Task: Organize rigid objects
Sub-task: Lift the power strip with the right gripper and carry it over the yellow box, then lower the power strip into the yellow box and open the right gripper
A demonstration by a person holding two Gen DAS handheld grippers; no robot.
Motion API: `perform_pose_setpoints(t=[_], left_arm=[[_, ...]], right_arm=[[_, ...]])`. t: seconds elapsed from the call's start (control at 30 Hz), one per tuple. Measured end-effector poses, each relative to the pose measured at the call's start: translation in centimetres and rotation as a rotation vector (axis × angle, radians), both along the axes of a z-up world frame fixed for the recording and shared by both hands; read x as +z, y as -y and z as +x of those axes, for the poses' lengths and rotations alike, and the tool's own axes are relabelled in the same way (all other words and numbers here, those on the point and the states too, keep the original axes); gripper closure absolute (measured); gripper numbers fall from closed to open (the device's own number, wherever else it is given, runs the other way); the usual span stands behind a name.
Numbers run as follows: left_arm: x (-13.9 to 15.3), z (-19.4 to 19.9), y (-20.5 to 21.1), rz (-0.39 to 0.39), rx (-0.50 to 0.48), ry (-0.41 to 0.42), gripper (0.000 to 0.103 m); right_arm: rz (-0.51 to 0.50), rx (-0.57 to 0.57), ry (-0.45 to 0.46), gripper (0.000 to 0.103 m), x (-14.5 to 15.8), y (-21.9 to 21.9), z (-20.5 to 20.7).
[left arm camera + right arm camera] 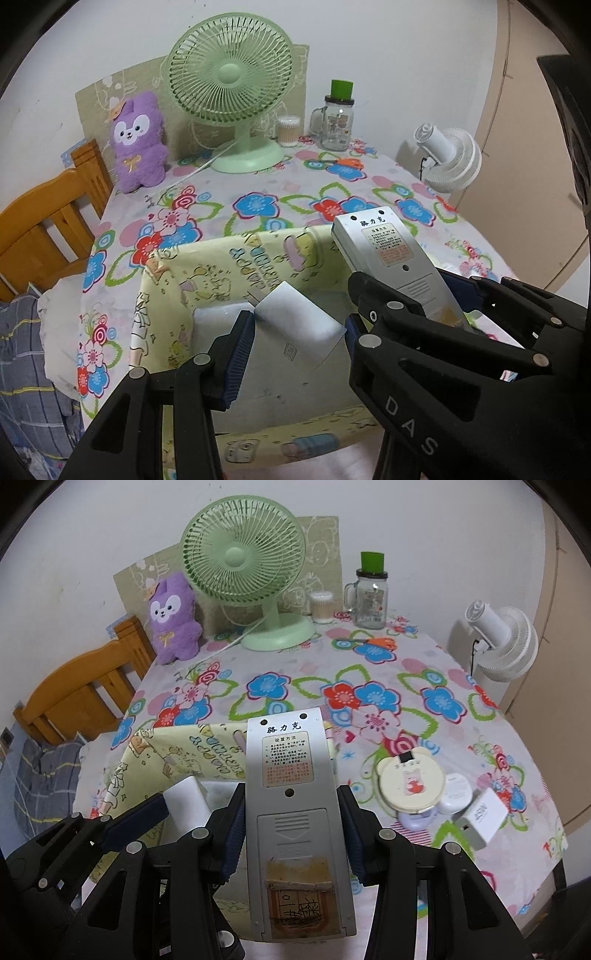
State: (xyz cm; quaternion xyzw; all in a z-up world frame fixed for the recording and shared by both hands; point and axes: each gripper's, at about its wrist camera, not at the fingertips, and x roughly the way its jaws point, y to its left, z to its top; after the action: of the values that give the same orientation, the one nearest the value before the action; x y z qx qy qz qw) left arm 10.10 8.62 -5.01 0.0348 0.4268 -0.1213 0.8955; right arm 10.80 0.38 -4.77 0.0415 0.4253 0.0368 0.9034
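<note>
In the left wrist view my left gripper (297,326) is shut on a white plug adapter (295,317), held tilted over the open yellow cartoon-print fabric box (221,258). A second white block (218,314) lies inside the box. To the right, my right gripper (413,291) holds a silver remote control (380,243) above the box's right edge. In the right wrist view my right gripper (291,795) is shut on the remote (286,768), back side up with its label showing. The adapter (184,801) and the box (184,749) show at the left.
On the floral tablecloth (369,686), a round cream case (412,781), a white round item (458,790) and a white charger (484,818) lie to the right. At the back stand a green fan (243,554), a purple plush (171,616), a swab tub (321,605) and a glass jar (371,590). A wooden chair (81,694) is left, a white fan (506,642) right.
</note>
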Motion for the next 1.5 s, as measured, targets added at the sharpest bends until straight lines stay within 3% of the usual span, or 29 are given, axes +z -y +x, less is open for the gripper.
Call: perform_pose_setpoints(t=[0.37,0.87,1.07,1.23,1.5], left_arm=[[-0.1,0.2,-1.6,-0.009,-0.004,-0.003,0.051],[-2.3,1.2,-2.6,0.026,-0.015,-0.033,0.051],[-2.6,1.5,-2.9,0.035,0.004,-0.026,0.049],[-2.7,1.4,-2.1,0.060,-0.012,-0.028,0.028],[-2.3,1.5,-2.1,0.030,0.005,-0.060,0.016]], right_arm=[[-0.021,-0.015,-0.001,0.053,-0.1,-1.6,0.3],[0.015,-0.073,-0.091,0.052,-2.7,-2.4,1.3],[-0.029,-0.090,-0.078,0.053,-3.0,-2.7,1.4],[-0.027,-0.097,-0.066,0.052,-2.9,-2.0,1.7],[-0.025,-0.050,-0.062,0.043,-2.2,-1.9,2.0]])
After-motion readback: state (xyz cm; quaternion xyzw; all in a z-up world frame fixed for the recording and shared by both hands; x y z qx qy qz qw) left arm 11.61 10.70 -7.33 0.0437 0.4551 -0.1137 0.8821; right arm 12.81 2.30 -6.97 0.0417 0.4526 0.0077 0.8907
